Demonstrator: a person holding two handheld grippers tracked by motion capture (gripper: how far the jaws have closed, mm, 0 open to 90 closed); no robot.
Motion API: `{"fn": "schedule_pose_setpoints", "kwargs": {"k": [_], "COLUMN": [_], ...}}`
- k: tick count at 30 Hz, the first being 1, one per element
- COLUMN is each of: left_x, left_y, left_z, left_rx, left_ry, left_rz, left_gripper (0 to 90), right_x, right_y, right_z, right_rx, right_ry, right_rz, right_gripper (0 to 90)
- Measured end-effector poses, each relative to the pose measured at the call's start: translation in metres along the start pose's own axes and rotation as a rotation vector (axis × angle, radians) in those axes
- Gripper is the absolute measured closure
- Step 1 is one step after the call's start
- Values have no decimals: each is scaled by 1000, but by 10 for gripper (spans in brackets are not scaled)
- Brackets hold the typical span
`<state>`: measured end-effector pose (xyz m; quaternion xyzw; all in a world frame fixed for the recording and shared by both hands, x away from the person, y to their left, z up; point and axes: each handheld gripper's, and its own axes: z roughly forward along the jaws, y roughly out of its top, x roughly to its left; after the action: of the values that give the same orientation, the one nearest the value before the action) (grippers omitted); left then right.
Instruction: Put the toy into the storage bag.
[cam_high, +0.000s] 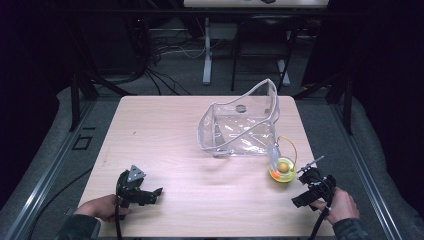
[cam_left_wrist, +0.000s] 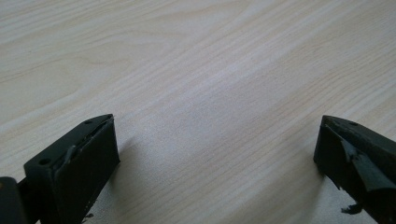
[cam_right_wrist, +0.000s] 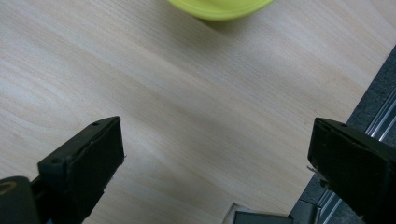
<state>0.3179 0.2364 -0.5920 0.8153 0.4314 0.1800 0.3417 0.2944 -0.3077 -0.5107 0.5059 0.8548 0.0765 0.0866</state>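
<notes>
A small round yellow-green plastic toy (cam_high: 282, 171) sits on the pale wood-grain desk (cam_high: 170, 145) near its right edge, with an orange ball-like knob at its centre and a thin orange loop of cord arching up behind it. It rests just in front of the near right corner of a clear soft plastic bag (cam_high: 242, 122) with white piping; whether the two touch is hard to tell. In the right gripper view the toy's glossy rim (cam_right_wrist: 219, 8) shows above the jaws. The right tool (cam_high: 311, 186), held in a hand near the desk's right edge, lies just beside the toy with its jaws spread wide, gripping nothing. The left tool (cam_high: 145, 194) rests over bare desk at the near left, well apart from the toy, jaws likewise wide and empty
</notes>
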Motion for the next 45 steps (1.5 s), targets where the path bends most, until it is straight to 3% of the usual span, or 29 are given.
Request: {"fn": "schedule_pose_setpoints", "kwargs": {"k": [4,5,11,15,45], "left_x": [0,0,0,0,0], "left_y": [0,0,0,0,0], "left_z": [0,0,0,0,0], "left_rx": [1,1,1,1,1], "left_ry": [0,0,0,0,0], "left_rz": [3,3,3,3,3], "left_gripper": [0,0,0,0,0], "right_x": [0,0,1,2,-11], "right_y": [1,1,1,2,33], "right_z": [-1,0,-5,-12,-66], "right_rx": [12,12,23,-1,-154], "right_ry": [-16,6,8,-15,28], "right_rz": [-10,-9,-14,-17,4], "right_gripper": [38,41,46,52,87]}}
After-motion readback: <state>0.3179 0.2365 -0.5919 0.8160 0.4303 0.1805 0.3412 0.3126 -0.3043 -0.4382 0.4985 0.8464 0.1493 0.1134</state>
